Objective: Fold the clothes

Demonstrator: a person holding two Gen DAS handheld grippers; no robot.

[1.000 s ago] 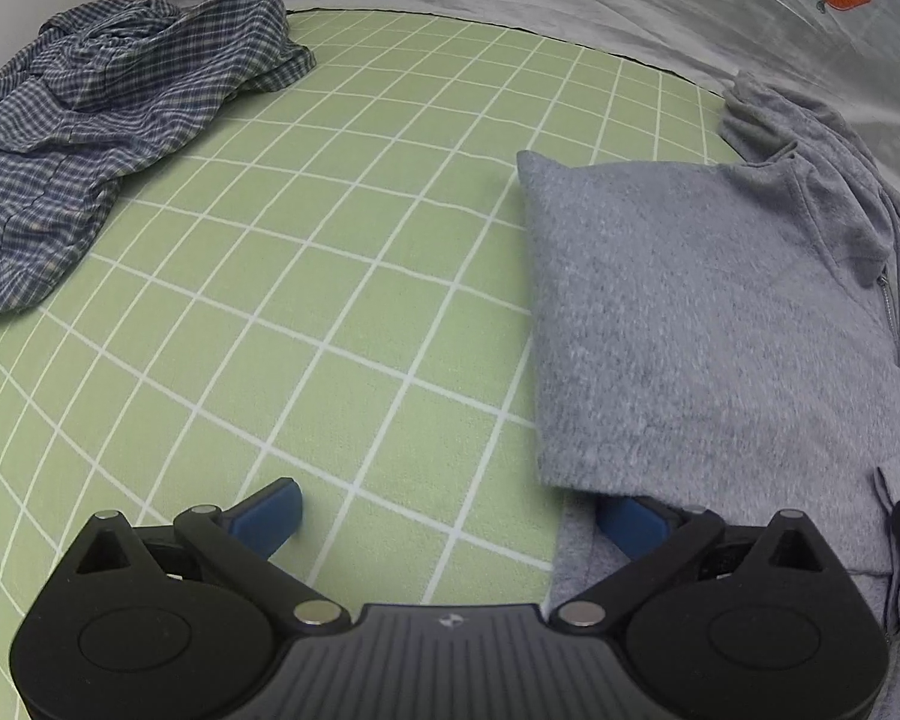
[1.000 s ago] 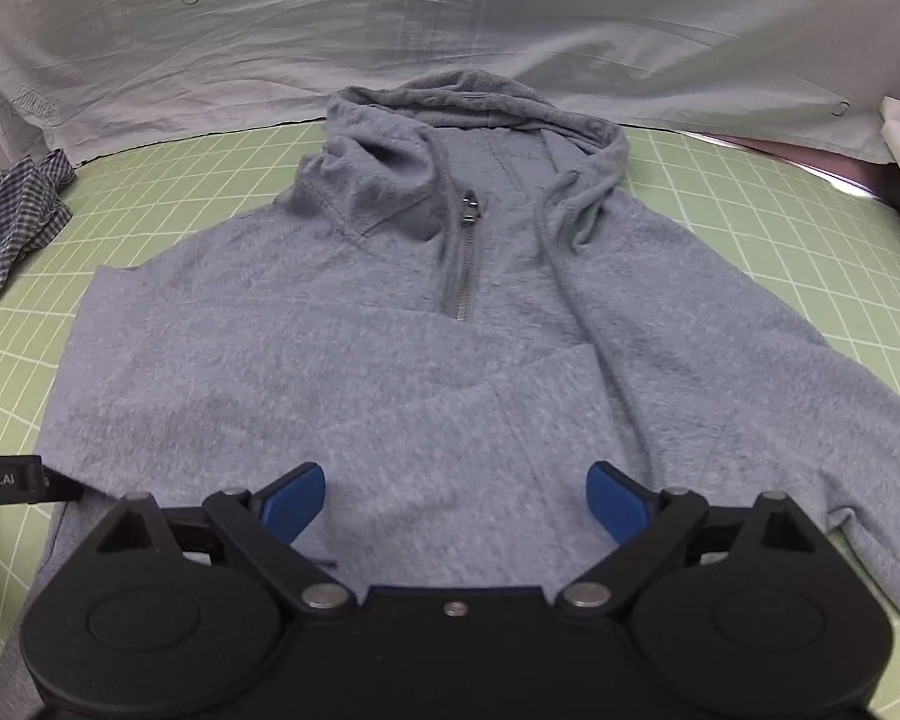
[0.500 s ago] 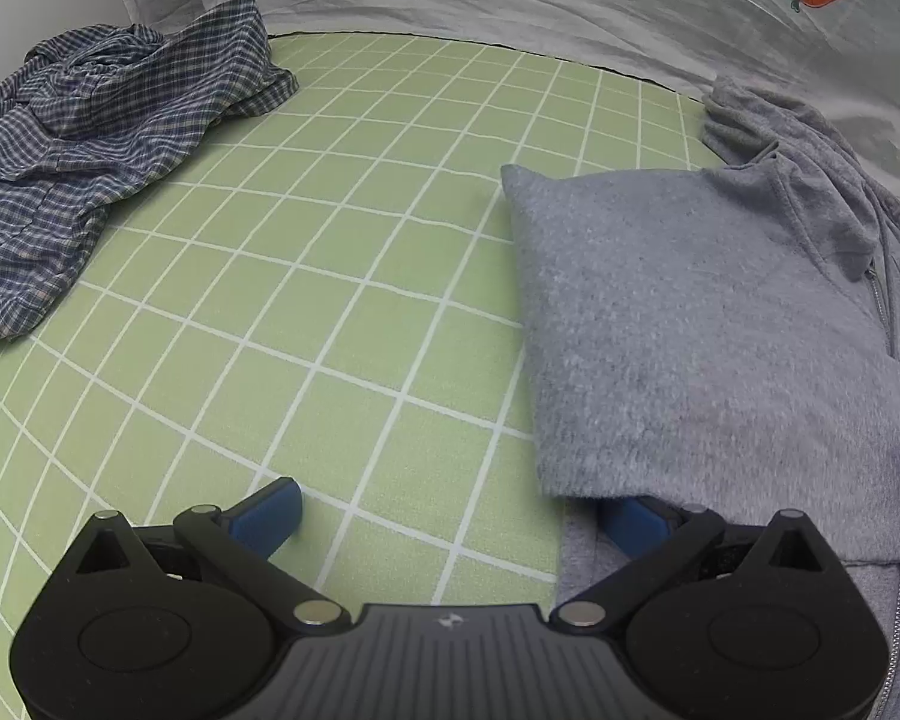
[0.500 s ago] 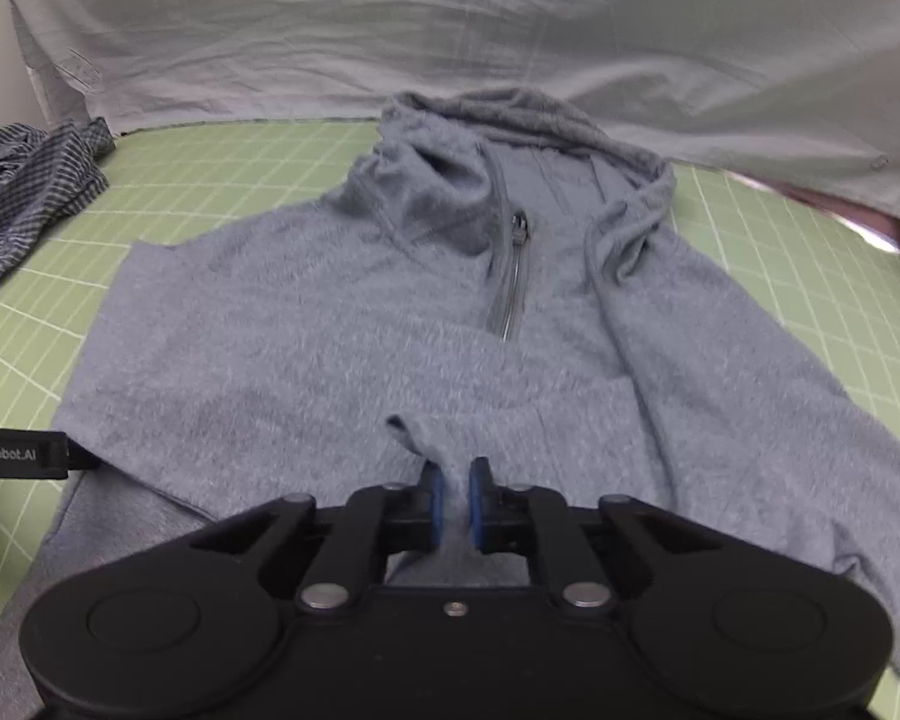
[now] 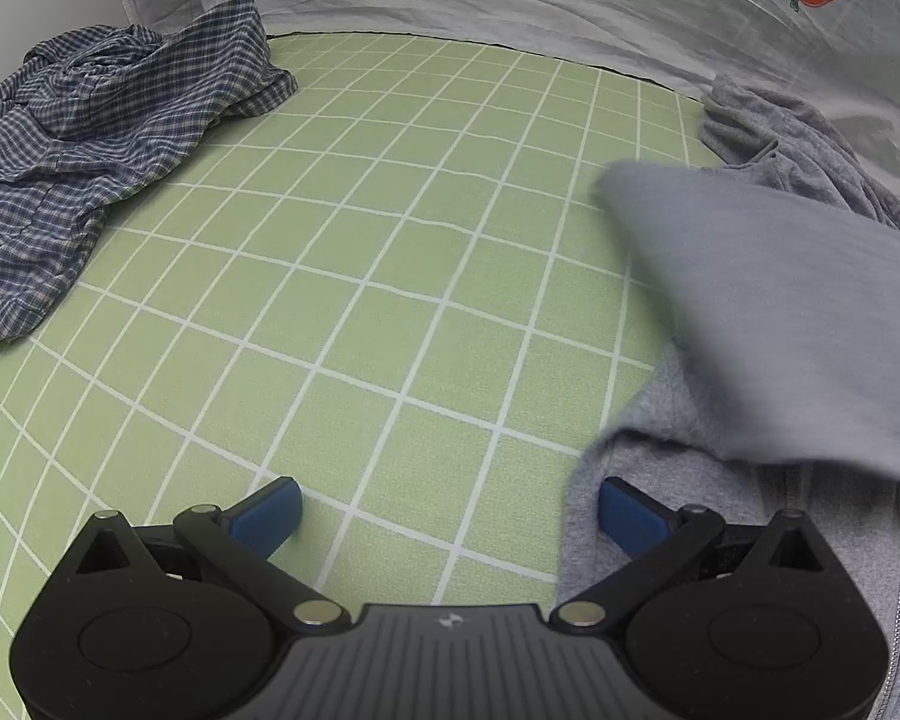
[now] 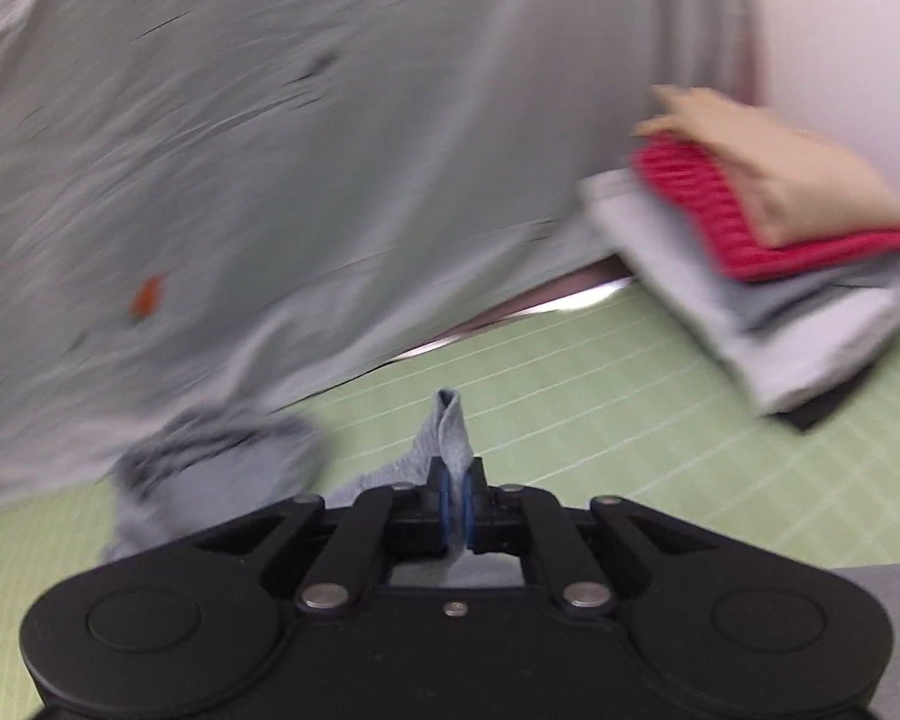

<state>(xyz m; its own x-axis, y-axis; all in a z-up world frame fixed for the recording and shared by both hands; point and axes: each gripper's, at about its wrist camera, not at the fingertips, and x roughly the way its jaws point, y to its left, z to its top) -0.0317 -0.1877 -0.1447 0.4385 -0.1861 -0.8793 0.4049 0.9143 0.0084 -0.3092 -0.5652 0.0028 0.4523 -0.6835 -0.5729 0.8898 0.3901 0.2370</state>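
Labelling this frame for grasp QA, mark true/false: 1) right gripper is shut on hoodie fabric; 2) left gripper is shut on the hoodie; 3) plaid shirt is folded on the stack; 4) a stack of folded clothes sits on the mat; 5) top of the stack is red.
1) True: right gripper pinches a fold of the grey hoodie.
2) False: left gripper is open, one finger on the hoodie edge.
3) False: plaid shirt lies crumpled on the mat.
4) True: stack.
5) False: top is tan; red is beneath.

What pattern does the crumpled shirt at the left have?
A blue and white check; the crumpled shirt shows best in the left wrist view.
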